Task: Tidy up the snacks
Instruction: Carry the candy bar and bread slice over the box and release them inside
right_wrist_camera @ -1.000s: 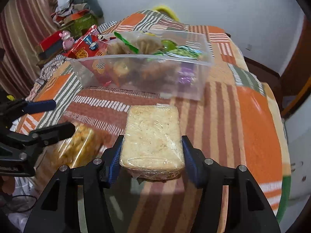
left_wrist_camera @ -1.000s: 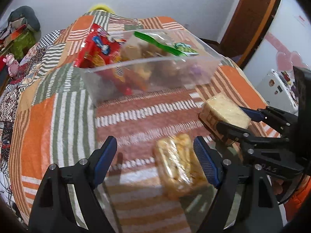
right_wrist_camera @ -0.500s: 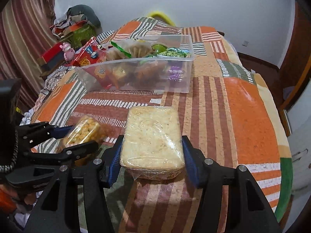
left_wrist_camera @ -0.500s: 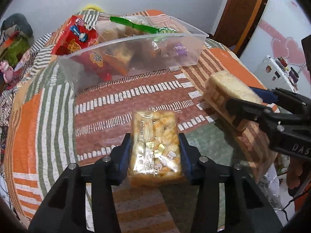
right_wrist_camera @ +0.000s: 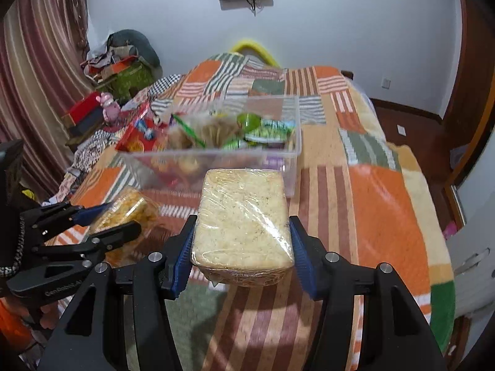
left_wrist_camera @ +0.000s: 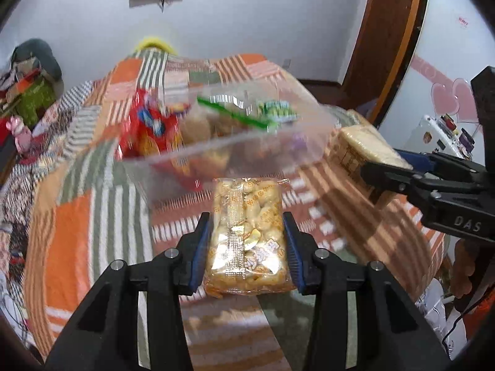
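Snacks are sitting partly in a clear plastic bin at mid-bed, partly in the two grippers at the near edge. Patchwork bedspread is covering the whole bed in orange, green and brown stripes, running from the near edge to the far wall.

Bin is lying across the bed, long side facing the cameras, blurred in the left wrist view. It is holding a red snack bag at its left end, green-wrapped packets towards its right end, and pale round snacks in the middle; the rest is too blurred to identify.

Right gripper is clamping a pale wrapped block snack between its blue pads, jaws at a medium gap set by the block's width. Block is hanging clear of the bedspread, just near of the bin's front wall. Same block is showing at the right of the left wrist view, beside the bin's right end.

Left gripper is gripping a clear pack of golden puffed snacks, pads pressing both long sides, jaws narrow. Pack is pointing towards the bin, lifted off the bedspread. From the right wrist view the pack is sitting to the left of the block, near of the bin's left end.

Pink toy figure is standing beside the bed at the far left.
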The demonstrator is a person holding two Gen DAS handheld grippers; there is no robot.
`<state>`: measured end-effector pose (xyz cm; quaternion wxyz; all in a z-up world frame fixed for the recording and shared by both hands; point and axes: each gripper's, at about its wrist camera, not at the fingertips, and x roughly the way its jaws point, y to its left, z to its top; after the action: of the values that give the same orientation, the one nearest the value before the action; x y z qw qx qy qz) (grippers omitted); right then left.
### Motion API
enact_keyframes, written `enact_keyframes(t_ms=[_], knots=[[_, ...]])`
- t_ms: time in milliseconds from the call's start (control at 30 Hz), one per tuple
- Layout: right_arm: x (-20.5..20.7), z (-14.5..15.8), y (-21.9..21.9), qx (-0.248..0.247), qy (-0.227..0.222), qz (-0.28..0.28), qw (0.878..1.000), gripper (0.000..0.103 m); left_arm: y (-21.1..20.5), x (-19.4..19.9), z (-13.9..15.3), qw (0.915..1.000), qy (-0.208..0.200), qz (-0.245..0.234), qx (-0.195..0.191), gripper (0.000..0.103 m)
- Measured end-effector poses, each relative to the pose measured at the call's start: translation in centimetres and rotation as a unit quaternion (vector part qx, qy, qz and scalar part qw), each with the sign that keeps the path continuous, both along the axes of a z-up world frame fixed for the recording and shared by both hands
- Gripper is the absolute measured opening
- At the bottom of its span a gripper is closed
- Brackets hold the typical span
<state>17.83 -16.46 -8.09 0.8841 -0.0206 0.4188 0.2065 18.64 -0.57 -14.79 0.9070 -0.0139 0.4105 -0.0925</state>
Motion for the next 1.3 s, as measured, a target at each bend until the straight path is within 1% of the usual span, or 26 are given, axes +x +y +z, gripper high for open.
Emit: enact_keyframes(t_ms=[300,467,700,767,1033,1167,1300], knots=[[2.9,2.5,1.2,0.010,-0.040,0.004,0.999,0.053,1.3,3.4,4.1,0.9986,-0.050,0.014,-0.004,0.044],[4.3,3.0,1.7,0.012,-0.053,0.002,0.999,0.053,1.7,5.3,5.3,0.9976,-0.067,0.015,-0.005,0.044],[7.0,2.7,2.2,0.008,-0.061,-0.007,0.998,0.053,2.0,8.7,5.0,0.9975,-0.069,0.018,0.001,0.044],[7.7,2.3,2.4,0.006,-0.059,-0.009,0.998,0.053,2.1,9.5,4.8,0.9974,-0.068,0.024,-0.002,0.044],[10.9,-0.2,3.7,-0.002,-0.032,-0.006,0.999,0.053,2.9,13.1,3.4,0.9979,-0.053,0.037,-0.006,0.044],[12.2,-1.3,4.0,0.009,-0.007,-0.004,1.000,0.053,3.2,14.3,2.4,0.9980,-0.039,0.047,-0.014,0.044],[12.6,-2.1,4.3,0.003,0.000,-0.006,1.000,0.053,3.3,14.8,1.7,0.9979,-0.037,0.052,-0.012,0.044]])
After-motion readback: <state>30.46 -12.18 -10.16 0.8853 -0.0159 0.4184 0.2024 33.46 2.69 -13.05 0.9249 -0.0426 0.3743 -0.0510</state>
